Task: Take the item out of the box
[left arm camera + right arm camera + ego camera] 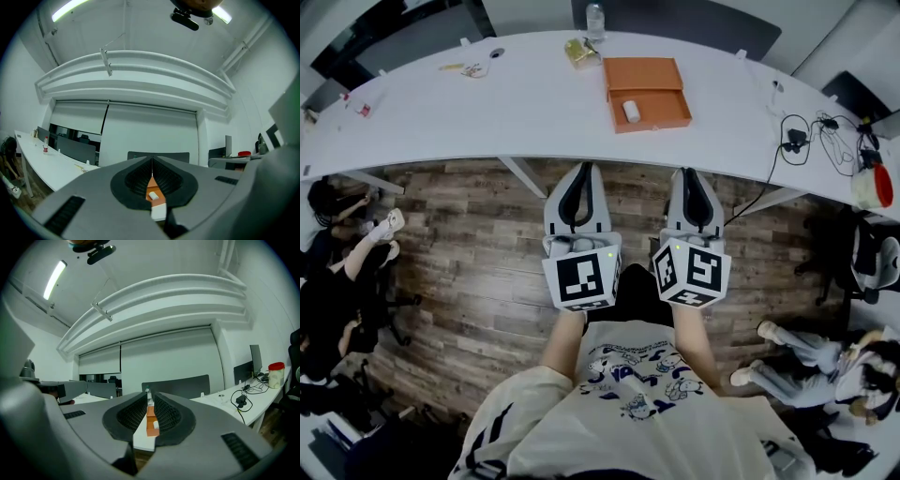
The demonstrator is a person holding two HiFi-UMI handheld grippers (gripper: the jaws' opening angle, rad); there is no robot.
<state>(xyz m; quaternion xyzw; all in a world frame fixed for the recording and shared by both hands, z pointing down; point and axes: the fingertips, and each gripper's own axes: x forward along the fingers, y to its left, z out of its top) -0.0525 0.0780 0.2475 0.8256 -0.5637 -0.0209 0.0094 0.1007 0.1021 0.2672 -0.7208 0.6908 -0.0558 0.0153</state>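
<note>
Item (pixel 630 111), small and white, lay inside the open orange box (pixel 666 108) on the white table (pixel 516 103), upper centre of the head view. Left gripper (pixel 584 171) and right gripper (pixel 692 174) were at centre frame, short of the table edge. Both had jaws together with nothing between them.

Your cream short-sleeved T-shirt (pixel 628 412) carries a blue-and-white cartoon print across the chest, with dark stripes near the left sleeve. The left tool (pixel 584 169) and the right tool (pixel 692 173) match: each has a pale grey rounded shell, black inner faces (its own view shows ribbed black pads (pixel 133 180) set in smooth grey housing) and a small green light. Behind each one sits a white cube (pixel 583 281) printed with black square markers.
</note>
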